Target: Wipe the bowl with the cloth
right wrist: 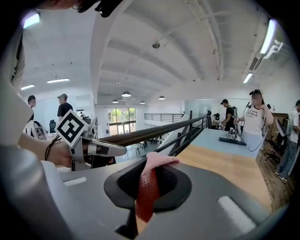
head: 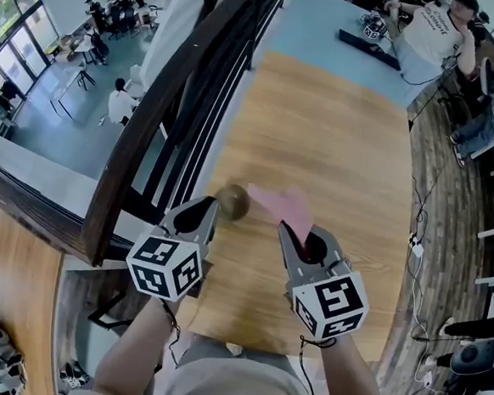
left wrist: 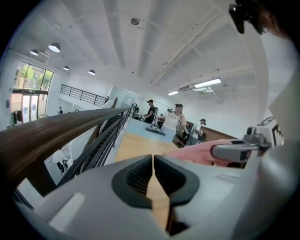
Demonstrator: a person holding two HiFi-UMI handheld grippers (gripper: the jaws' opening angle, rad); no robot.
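A small round brown bowl (head: pixel 232 201), blurred, shows on the wooden table (head: pixel 320 130) just past the tip of my left gripper (head: pixel 210 208). The left gripper view has no bowl in it: there my left gripper (left wrist: pixel 153 159) is shut, with only table wood showing through the thin slit between its pads. My right gripper (head: pixel 299 235) is shut on the pink knitted cloth (head: pixel 282 204). The cloth (right wrist: pixel 146 187) runs up between the right gripper's (right wrist: pixel 147 173) pads and folds over the top. Both grippers are held up side by side above the table's near end.
A dark handrail (head: pixel 178 93) with black balusters runs along the table's left side, with a lower floor beyond it. A blue surface (head: pixel 328 28) lies past the table's far end, where several people (head: pixel 430 36) stand or sit. Cables cross the floor at right.
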